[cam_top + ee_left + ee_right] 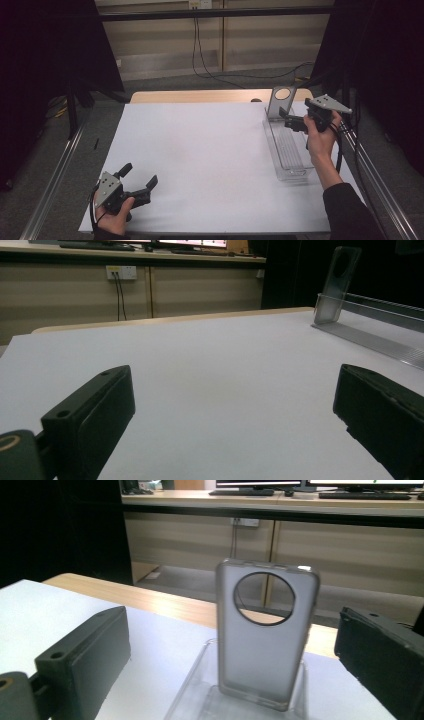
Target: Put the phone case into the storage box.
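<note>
A grey translucent phone case (279,102) with a round camera hole stands upright at the far end of a clear plastic tray (289,159) on the right of the white table. In the right gripper view the phone case (265,635) stands just ahead, between the two wide-apart black jaws. My right gripper (286,119) is open, held in a hand right behind the case, not touching it. My left gripper (139,176) is open near the table's front left, low over the bare white surface. The case (337,282) and the tray (380,337) appear far off in the left gripper view.
The white sheet (200,150) covers a wooden table (200,96). Metal rails (55,170) run along both sides. Black curtains hang left and right. Cables (220,75) trail on the floor behind the table.
</note>
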A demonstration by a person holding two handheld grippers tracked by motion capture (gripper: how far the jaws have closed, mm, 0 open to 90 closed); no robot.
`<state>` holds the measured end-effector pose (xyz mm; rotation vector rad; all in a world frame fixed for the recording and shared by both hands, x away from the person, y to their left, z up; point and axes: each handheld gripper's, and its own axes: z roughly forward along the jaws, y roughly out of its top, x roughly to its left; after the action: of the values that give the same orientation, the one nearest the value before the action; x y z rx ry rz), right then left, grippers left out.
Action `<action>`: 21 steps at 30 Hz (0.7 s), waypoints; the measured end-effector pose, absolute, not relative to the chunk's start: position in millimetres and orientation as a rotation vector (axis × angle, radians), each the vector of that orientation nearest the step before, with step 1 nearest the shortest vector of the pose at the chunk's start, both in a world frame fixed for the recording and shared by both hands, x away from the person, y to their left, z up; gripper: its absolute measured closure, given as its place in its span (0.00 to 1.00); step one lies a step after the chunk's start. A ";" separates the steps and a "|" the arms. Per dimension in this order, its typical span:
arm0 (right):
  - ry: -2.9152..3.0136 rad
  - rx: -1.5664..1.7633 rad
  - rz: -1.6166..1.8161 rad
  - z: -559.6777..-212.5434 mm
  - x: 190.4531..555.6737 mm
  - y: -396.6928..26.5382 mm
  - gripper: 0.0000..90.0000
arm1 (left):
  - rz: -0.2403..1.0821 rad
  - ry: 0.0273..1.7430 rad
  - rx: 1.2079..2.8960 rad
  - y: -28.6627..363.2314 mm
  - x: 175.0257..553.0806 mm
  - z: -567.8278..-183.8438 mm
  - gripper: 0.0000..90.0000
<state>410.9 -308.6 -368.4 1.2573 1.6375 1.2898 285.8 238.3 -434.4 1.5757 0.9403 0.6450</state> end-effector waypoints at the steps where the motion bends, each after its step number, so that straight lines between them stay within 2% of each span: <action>1: 1.635 1.257 1.299 -369.3 409.4 -307.4 0.01 | 0.644 0.942 1.574 238.4 285.8 -434.3 0.04; 21: 1.626 1.223 1.333 -370.9 372.6 -314.9 0.00 | 0.642 0.946 1.567 239.4 285.2 -433.8 0.03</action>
<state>372.6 -314.9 -370.9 1.2229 1.6265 1.3335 285.2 239.4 -433.8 1.5671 0.9457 0.6419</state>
